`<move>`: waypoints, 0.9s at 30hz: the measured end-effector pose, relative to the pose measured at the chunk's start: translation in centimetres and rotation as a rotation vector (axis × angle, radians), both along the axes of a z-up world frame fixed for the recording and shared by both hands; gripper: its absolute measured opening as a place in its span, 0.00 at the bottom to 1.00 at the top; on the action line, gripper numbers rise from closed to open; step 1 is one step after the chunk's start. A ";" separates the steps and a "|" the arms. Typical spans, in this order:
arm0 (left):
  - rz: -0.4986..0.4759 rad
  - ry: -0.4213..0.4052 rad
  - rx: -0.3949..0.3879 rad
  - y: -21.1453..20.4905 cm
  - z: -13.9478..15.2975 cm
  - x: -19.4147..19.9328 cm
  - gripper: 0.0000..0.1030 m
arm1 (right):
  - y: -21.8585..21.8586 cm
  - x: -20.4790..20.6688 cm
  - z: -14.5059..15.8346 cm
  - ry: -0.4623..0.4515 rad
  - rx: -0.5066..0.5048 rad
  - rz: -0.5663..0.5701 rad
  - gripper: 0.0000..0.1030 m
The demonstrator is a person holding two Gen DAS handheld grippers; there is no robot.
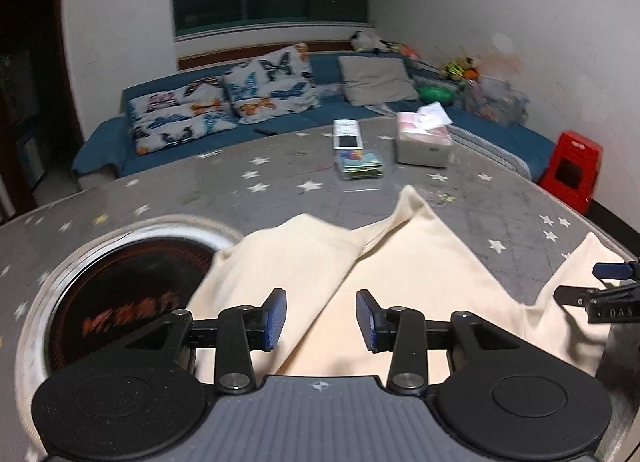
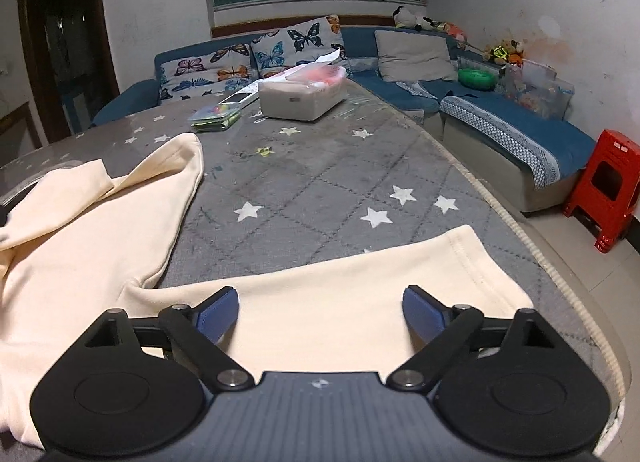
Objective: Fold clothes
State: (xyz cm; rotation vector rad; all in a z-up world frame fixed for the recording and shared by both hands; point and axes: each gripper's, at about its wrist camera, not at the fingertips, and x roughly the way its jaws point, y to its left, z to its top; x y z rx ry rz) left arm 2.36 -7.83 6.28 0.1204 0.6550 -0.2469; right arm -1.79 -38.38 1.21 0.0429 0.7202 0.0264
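Note:
A cream garment (image 1: 400, 278) lies spread on the grey star-patterned table cover (image 1: 280, 182), with a pointed fold near the middle. My left gripper (image 1: 320, 320) is open just above the cloth, a fold line running between its blue pads. My right gripper (image 2: 320, 312) is open over the garment's hemmed end (image 2: 360, 286) near the table's right edge. The rest of the garment (image 2: 80, 222) bunches to its left. The right gripper's tip (image 1: 608, 286) shows at the right edge of the left wrist view.
A round heater inset (image 1: 120, 282) sits in the table, partly under the cloth. A tissue box (image 2: 300, 96), a phone (image 2: 236, 98) and a small colourful box (image 2: 216, 116) stand at the far side. A blue sofa (image 2: 500, 114) and a red stool (image 2: 608, 194) flank the table.

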 end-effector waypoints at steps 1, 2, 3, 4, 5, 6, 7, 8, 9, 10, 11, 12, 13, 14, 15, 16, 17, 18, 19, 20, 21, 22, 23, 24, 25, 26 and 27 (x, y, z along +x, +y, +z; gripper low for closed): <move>-0.010 0.001 0.007 -0.5 -0.3 0.7 0.40 | 0.1 0.0 -0.1 -0.003 -0.002 0.001 0.95; -0.020 0.002 0.015 -1.0 -0.6 1.3 0.39 | 0.1 0.0 -0.2 -0.006 -0.005 0.002 1.00; -0.026 0.004 0.026 -1.5 -0.9 2.0 0.39 | 0.2 0.0 -0.3 -0.009 -0.008 0.003 1.00; -0.027 0.007 0.040 -2.0 -1.4 2.7 0.39 | 0.3 0.0 -0.4 -0.012 -0.011 0.004 1.00; -0.028 0.012 0.051 -2.4 -1.8 3.4 0.39 | 0.3 0.0 -0.5 -0.015 -0.014 0.005 1.00; -0.030 0.019 0.057 -2.6 -2.2 4.1 0.39 | 0.4 0.0 -0.5 -0.020 -0.014 0.004 1.00; -0.029 0.027 0.062 -2.9 -2.6 4.8 0.39 | 0.4 0.0 -0.6 -0.023 -0.012 0.002 1.00; -0.025 0.036 0.068 -3.0 -3.0 5.5 0.39 | 0.3 0.0 -0.6 -0.027 -0.009 0.001 1.00; -0.022 0.045 0.074 -3.2 -3.4 6.1 0.39 | 0.3 0.0 -0.7 -0.030 -0.010 0.001 1.00; -0.020 0.056 0.080 -3.3 -3.9 6.6 0.39 | 0.4 -0.1 -0.7 -0.033 -0.012 0.001 1.00; -0.020 0.064 0.086 -3.4 -4.2 7.1 0.39 | 0.4 -0.1 -0.7 -0.036 -0.015 0.001 1.00; -0.022 0.064 0.091 -3.5 -4.5 7.3 0.39 | 0.4 -0.1 -0.8 -0.039 -0.017 0.002 1.00; -0.024 0.057 0.094 -3.5 -4.6 7.5 0.39 | 0.4 -0.1 -0.8 -0.041 -0.018 0.002 1.00; -0.026 0.050 0.097 -3.5 -4.8 7.6 0.39 | 0.4 -0.1 -0.8 -0.043 -0.017 0.001 1.00; -0.025 0.046 0.095 -3.5 -4.8 7.8 0.36 | 0.4 -0.1 -0.8 -0.045 -0.017 0.001 1.00; -0.022 0.043 0.090 -3.4 -4.9 8.0 0.33 | 0.4 -0.1 -0.8 -0.047 -0.018 0.000 1.00; -0.016 0.038 0.088 -3.2 -4.9 8.1 0.25 | 0.4 -0.1 -0.8 -0.048 -0.018 0.000 1.00; -0.010 0.033 0.086 -3.0 -4.9 8.1 0.18 | 0.4 -0.1 -0.8 -0.049 -0.019 -0.001 1.00; -0.004 0.029 0.085 -2.8 -4.9 8.2 0.14 | 0.4 -0.1 -0.8 -0.049 -0.020 -0.001 1.00; 0.001 0.027 0.080 -2.6 -4.8 8.2 0.08 | 0.5 -0.1 -0.8 -0.049 -0.021 -0.001 1.00; 0.007 0.025 0.068 -2.3 -4.6 8.1 0.07 | 0.5 -0.1 -0.8 -0.049 -0.021 -0.001 1.00; 0.017 0.022 0.055 -2.0 -4.4 8.0 0.06 | 0.5 -0.1 -0.8 -0.049 -0.022 -0.001 1.00; 0.026 0.019 0.041 -1.7 -4.1 7.9 0.06 | 0.5 -0.1 -0.8 -0.049 -0.022 -0.001 1.00; 0.035 0.013 0.028 -1.5 -3.8 7.7 0.05 | 0.5 -0.1 -0.8 -0.048 -0.023 -0.001 1.00; 0.042 0.001 0.017 -1.2 -3.4 7.4 0.05 | 0.5 -0.1 -0.8 -0.048 -0.023 -0.001 1.00; 0.049 -0.010 0.006 -0.9 -3.0 7.2 0.05 | 0.5 -0.1 -0.8 -0.048 -0.023 0.000 1.00; 0.057 -0.021 -0.003 -0.6 -2.6 6.9 0.05 | 0.5 -0.1 -0.8 -0.047 -0.023 0.000 1.00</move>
